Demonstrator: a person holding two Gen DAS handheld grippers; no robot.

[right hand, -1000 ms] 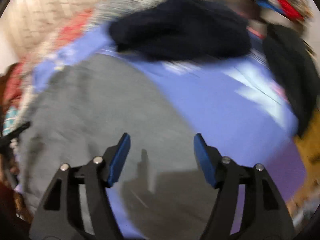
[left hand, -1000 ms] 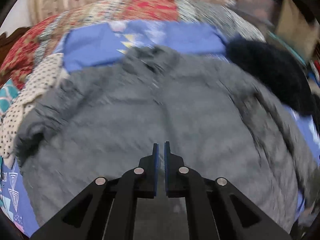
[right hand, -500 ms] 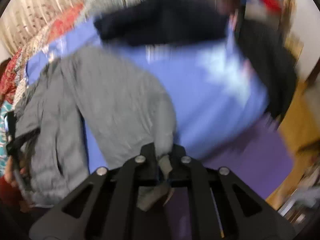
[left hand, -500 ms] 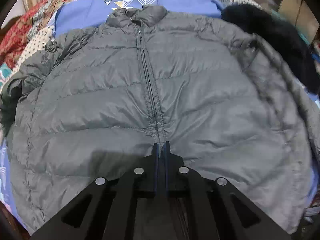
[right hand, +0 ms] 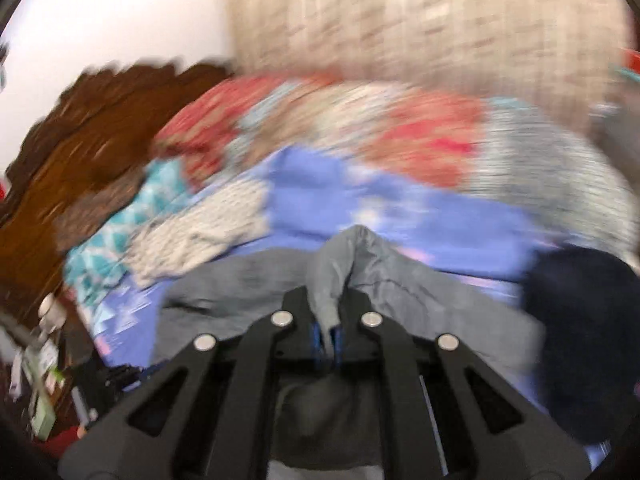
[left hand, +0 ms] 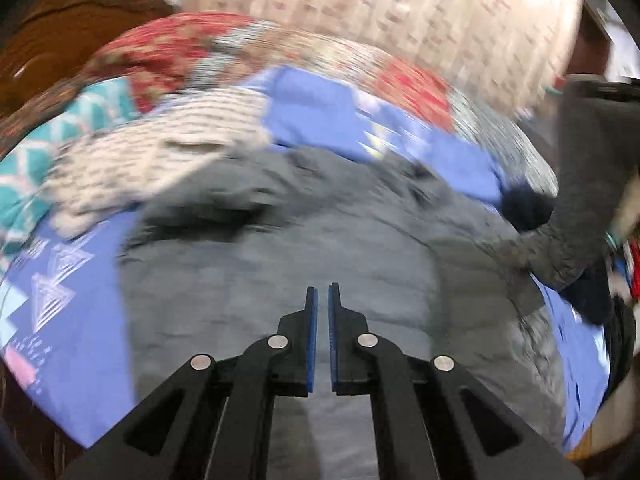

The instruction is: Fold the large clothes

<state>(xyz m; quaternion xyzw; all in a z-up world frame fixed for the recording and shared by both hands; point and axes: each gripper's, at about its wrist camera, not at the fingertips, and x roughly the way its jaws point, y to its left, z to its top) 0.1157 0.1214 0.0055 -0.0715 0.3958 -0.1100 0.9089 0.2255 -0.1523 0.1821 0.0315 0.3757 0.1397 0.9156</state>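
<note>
Left wrist view: grey puffer jacket (left hand: 280,264) spread flat over a blue patterned sheet (left hand: 72,320), blurred by motion. Left gripper (left hand: 322,300) low over the jacket's middle, blue pads nearly together with only a thin slit between them, nothing caught there; whether touching the fabric, impossible to say. Beyond the jacket's far edge, a cream dotted cloth (left hand: 152,160) to the left, beside a teal and white cloth (left hand: 24,168), then a red patchwork quilt (left hand: 168,48) further back and a pale curtain (left hand: 400,12) behind the bed. At the jacket's right side, one grey sleeve (left hand: 580,184) lifted clear of the bed and hanging in the air, with a dark blue garment (left hand: 524,204) just behind its lower part.

Right wrist view: right gripper (right hand: 328,320) clamped tight on a pinch of the jacket (right hand: 352,264), grey fabric bunched up in a peak between the fingers and trailing below the mount. Rest of the jacket draped left and right of the grip, over the blue sheet (right hand: 320,192). Dark blue garment (right hand: 584,328) right of the jacket. Carved wooden headboard (right hand: 80,144) far left, behind the quilt (right hand: 420,136). All heavily smeared
</note>
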